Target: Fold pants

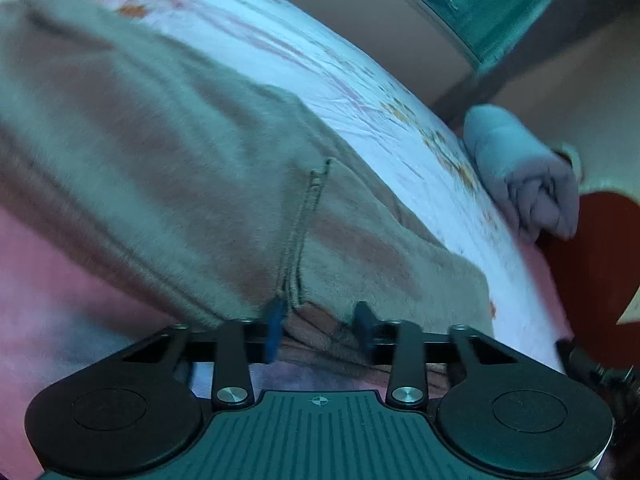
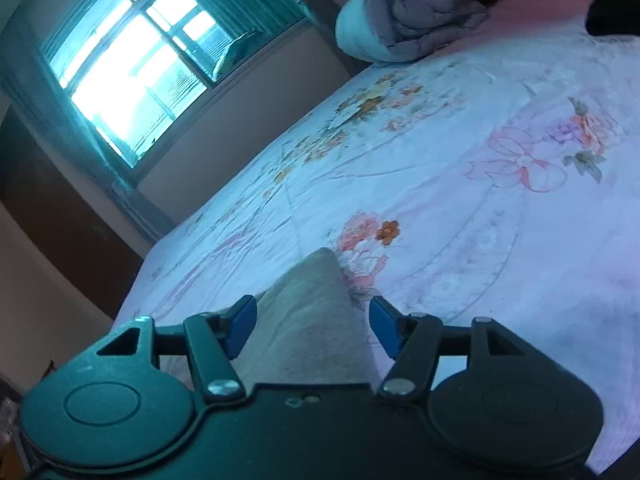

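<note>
Beige fleece pants (image 1: 180, 152) lie spread on a floral bedsheet (image 1: 320, 60), with their drawstring (image 1: 300, 224) trailing toward the camera. My left gripper (image 1: 320, 328) is at the waistband edge, and bunched waistband fabric fills the gap between its blue pads. In the right wrist view a beige corner of the pants (image 2: 308, 304) lies between the spread blue pads (image 2: 240, 324) of my right gripper (image 2: 312, 324), which is open around it. The sheet (image 2: 460, 200) stretches beyond.
A rolled grey blanket (image 1: 524, 176) lies at the bed's far edge; it also shows in the right wrist view (image 2: 416, 8). A window (image 2: 128, 68) is in the wall beside the bed. Dark red furniture (image 1: 600, 248) stands past the bed edge.
</note>
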A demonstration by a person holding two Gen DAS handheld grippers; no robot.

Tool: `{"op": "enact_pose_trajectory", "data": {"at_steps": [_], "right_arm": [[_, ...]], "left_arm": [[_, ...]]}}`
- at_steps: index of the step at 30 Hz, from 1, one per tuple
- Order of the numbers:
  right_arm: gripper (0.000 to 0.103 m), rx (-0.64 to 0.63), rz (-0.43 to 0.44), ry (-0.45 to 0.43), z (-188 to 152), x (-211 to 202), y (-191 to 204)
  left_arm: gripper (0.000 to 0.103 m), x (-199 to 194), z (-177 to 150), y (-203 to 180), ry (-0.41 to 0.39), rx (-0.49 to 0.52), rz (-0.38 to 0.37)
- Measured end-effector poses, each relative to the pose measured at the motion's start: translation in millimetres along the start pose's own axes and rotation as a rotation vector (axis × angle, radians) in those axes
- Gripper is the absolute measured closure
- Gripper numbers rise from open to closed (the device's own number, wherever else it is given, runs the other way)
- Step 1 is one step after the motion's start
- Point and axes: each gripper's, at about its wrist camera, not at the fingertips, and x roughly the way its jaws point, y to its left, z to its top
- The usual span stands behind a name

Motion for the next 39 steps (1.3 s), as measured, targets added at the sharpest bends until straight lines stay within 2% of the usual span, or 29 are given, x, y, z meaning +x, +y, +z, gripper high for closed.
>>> {"op": "enact_pose_trajectory", "data": {"at_steps": [1,2,6,7,9,11,13,14,15,16,17,19,21,23,24,25,26,27,28,30,33,35,37,39], "right_arm": [[0.046,0.008,-0.001,0.0,0.2,0.8,-2.1],[0.046,0.013,-0.003,0.004,0.3,1.8,-4.4],[0.046,0.024,0.048,0.026,3.9,5.8,-3.3],[0.046,0.006,0.058,0.023,5.0,6.1,0.5],[0.045,0.009,0.119,0.042,5.5,10.9,5.9],[0.039,0.09,0.269,0.096,1.0,23.4,5.4],[0.033,0.119,0.327,0.165,-8.9,41.0,6.6],[0.033,0.13,0.28,0.229,-16.3,54.7,4.4],[0.05,0.143,0.17,0.309,-24.9,70.9,-1.7],[0.062,0.164,0.106,0.354,-32.2,82.4,-10.4],[0.06,0.19,0.114,0.332,-32.6,81.8,-16.3],[0.054,0.234,0.151,0.295,-24.8,71.5,-15.8],[0.053,0.169,0.198,0.216,-16.1,55.3,-2.7],[0.05,0.146,0.245,0.211,-16.3,54.9,4.6],[0.037,0.125,0.201,0.243,-22.1,63.8,5.2],[0.045,0.08,0.101,0.312,-32.1,80.3,4.2],[0.045,0.04,0.071,0.333,-40.2,89.3,2.9],[0.043,0.01,0.072,0.314,-40.6,87.8,7.6],[0.042,-0.002,0.065,0.32,-37.7,85.3,13.8],[0.04,-0.035,0.099,0.262,-29.9,67.6,28.4],[0.032,-0.124,0.143,0.196,-26.9,45.9,47.6],[0.032,-0.143,0.163,0.198,-29.5,39.7,53.6],[0.032,-0.154,0.175,0.213,-34.5,35.4,57.5],[0.031,-0.159,0.176,0.226,-42.8,36.0,64.4]], "left_arm": [[0.08,-0.3,-0.9,2.9,-0.014,-0.014,-0.017],[0.082,-2.2,-1.6,3.7,-0.032,-0.012,-0.02],[0.083,-25.8,-1.2,-4.8,-0.148,0.061,-0.008],[0.083,-26.5,-0.1,-3.7,-0.144,0.064,0.003],[0.083,-10.7,-1.7,-1.1,-0.061,0.099,0.053],[0.082,-7.4,-2.7,3.1,-0.067,0.107,0.051],[0.081,-5.6,-4.6,4.9,-0.072,0.094,0.052],[0.081,-4.7,-4.5,3.7,-0.075,0.101,0.055],[0.08,-4.6,-4.6,3.3,-0.074,0.11,0.057],[0.08,-3.5,-4.1,2.9,-0.073,0.114,0.057],[0.08,-6.8,-3.3,4.8,-0.07,0.113,0.054],[0.073,-13.9,-0.2,6.3,-0.074,0.109,0.042],[0.062,-17.1,-0.5,5.9,-0.09,0.132,0.054],[0.054,-14.0,-2.0,5.7,-0.073,0.154,0.043],[0.048,-12.4,-2.6,6.0,-0.07,0.161,0.035],[0.044,-12.0,-2.4,5.8,-0.065,0.167,0.023],[0.042,-14.4,-1.2,4.4,-0.055,0.167,0.014],[0.037,-21.0,1.8,3.4,-0.05,0.167,0.006],[0.027,-32.3,5.0,3.9,-0.07,0.172,0.005],[0.014,-61.5,10.5,12.3,-0.145,0.171,0.008],[0.012,-106.6,23.6,47.8,-0.245,0.118,-0.011],[0.012,-125.6,34.7,79.6,-0.284,0.07,0.022],[0.012,-138.6,47.6,118.4,-0.31,-0.021,0.048],[0.012,-145.7,60.9,153.9,-0.346,-0.128,0.034]]}}
